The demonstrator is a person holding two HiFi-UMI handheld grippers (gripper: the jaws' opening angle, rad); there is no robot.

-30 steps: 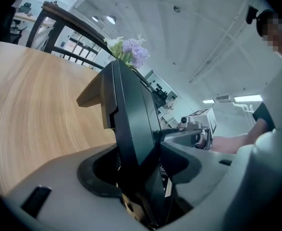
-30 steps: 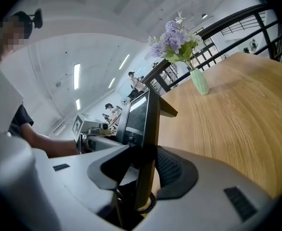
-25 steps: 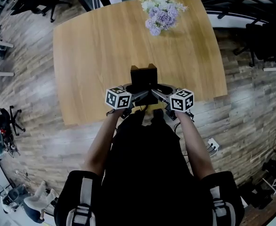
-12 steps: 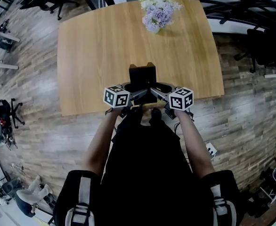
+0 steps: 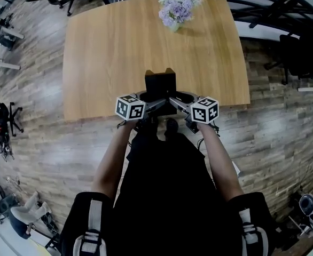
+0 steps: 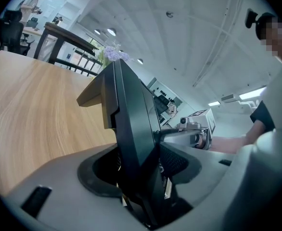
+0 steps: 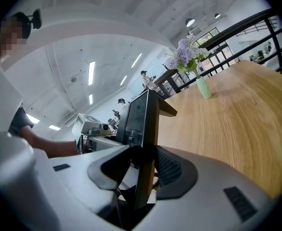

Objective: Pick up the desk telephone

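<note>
The black desk telephone (image 5: 161,84) is held between both grippers, off the wooden table (image 5: 108,47) by its near edge. My left gripper (image 5: 154,105) is shut on the phone's left side and my right gripper (image 5: 177,104) on its right side. In the left gripper view the phone (image 6: 131,124) stands edge-on between the left gripper's (image 6: 141,177) grey jaws, pressed by both pads. In the right gripper view the phone (image 7: 143,124) sits clamped in the right gripper (image 7: 141,172) the same way. Each gripper view shows the other gripper beyond the phone.
A vase of purple and white flowers (image 5: 175,7) stands at the table's far edge, also in the right gripper view as flowers (image 7: 185,57). Wood-plank floor (image 5: 274,137) surrounds the table. Office chairs (image 5: 300,47) stand to the right and at the far left.
Both grippers have drawn the phone back toward the table's near edge and slightly upward. The grip on each side is unchanged.
</note>
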